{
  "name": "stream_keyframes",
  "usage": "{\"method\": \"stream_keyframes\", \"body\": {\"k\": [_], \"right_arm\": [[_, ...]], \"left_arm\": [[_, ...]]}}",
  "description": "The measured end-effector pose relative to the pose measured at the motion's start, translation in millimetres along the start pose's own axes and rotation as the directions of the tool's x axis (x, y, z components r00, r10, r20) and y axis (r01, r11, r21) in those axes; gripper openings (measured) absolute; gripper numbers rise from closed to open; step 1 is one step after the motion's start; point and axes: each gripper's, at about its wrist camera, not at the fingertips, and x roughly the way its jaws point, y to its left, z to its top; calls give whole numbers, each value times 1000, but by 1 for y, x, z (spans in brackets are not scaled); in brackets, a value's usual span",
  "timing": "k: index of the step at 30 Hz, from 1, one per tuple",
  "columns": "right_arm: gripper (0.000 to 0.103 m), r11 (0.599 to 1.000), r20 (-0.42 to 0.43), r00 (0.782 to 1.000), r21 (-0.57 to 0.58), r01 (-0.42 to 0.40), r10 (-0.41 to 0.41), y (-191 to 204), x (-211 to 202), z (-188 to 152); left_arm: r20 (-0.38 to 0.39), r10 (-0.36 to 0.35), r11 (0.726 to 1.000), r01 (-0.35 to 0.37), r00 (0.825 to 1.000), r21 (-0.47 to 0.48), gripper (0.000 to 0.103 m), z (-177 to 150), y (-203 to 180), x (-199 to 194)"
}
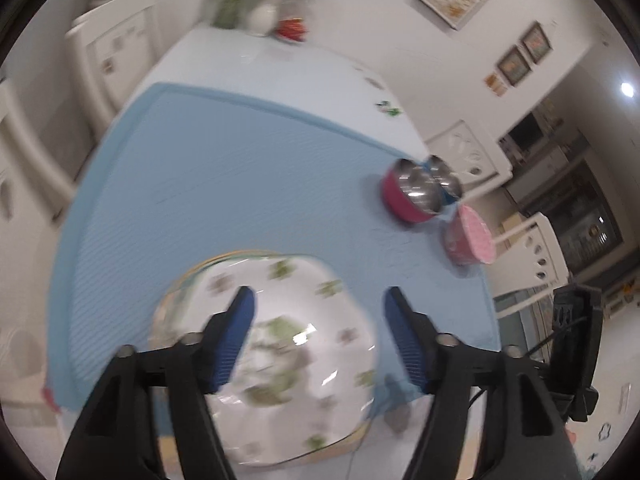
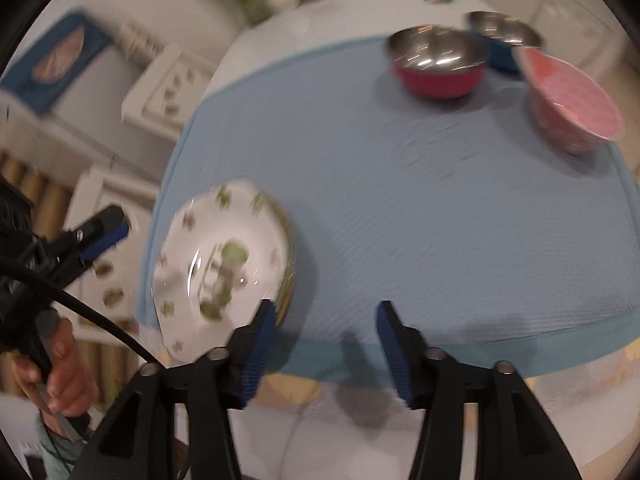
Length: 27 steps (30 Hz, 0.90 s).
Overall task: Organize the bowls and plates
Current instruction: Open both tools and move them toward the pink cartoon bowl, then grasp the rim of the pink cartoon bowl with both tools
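Observation:
A white plate with green flower prints [image 1: 280, 340] lies on top of another plate with a yellowish rim, at the near edge of the blue mat [image 1: 240, 180]. My left gripper [image 1: 320, 320] hangs open above this stack, its pads clear of it. In the right wrist view the plate stack [image 2: 224, 268] sits left of my right gripper [image 2: 326, 320], which is open with only mat beneath. A magenta steel bowl [image 2: 438, 60], a blue steel bowl [image 2: 504, 40] and a pink bowl [image 2: 572, 104] stand together at the mat's far right. My left gripper [image 2: 106, 232] shows at the left edge.
A white vase of flowers [image 1: 262, 16] and a red object [image 1: 292, 30] stand at the table's far end. White chairs [image 1: 116, 44] flank the table. A person's hand [image 2: 60, 368] grips the left tool's handle. The pink bowl [image 1: 472, 240] sits close to the mat's right edge.

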Motion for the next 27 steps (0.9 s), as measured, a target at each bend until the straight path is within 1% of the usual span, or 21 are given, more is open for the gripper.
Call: {"method": "stream_keyframes", "body": {"k": [2,5,6,9,11,12,13,15,17,19,21,24,27], "right_arm": [[54,999,23,1000,52,-3,2,-18,-9,4],[54,993,29,1000,122,-3,-1,-60,-22,11],[54,989,25,1000,149,2,-6,-78,-28,13],[54,979,35,999,203,3,-10,-119,-45,19],[54,968,37,999,251,3,-13,-152,-55,23],[54,961,35,999,275,-1,-9,-165,-58,24],[54,950,28,1000,311,-11,2,-185,-62,27],[54,938,19,999,346,-32,27,-207,-65,32],[54,933,20,999,358,-33,27,-220,-68,41],[54,936,23,999,350,-33,27,-231,-72,53],[54,939,25,999,341,-39,33,-244,-74,64],[54,933,42,998,354,-66,55,-258,-71,84],[54,939,28,998,337,-65,59,-268,-64,104]], "left_arm": [[-14,-16,999,16,1000,42,74,7,-29,15],[-61,-19,994,25,998,106,74,16,-76,48],[-75,-20,993,28,997,111,74,17,-88,57],[-138,-59,989,76,989,123,74,21,-132,91],[-176,-59,985,86,983,149,74,23,-163,113],[-188,-56,980,89,981,175,74,24,-183,124],[-191,-53,977,90,980,191,74,24,-193,128],[-199,-45,967,93,979,236,74,25,-223,144],[-210,-35,962,89,977,258,74,25,-242,157],[-224,-28,962,87,974,259,74,25,-253,169],[-239,-28,967,86,971,238,74,24,-257,179],[-247,-35,983,78,968,168,74,26,-256,194],[-240,-27,993,53,970,105,74,33,-249,210]]}}
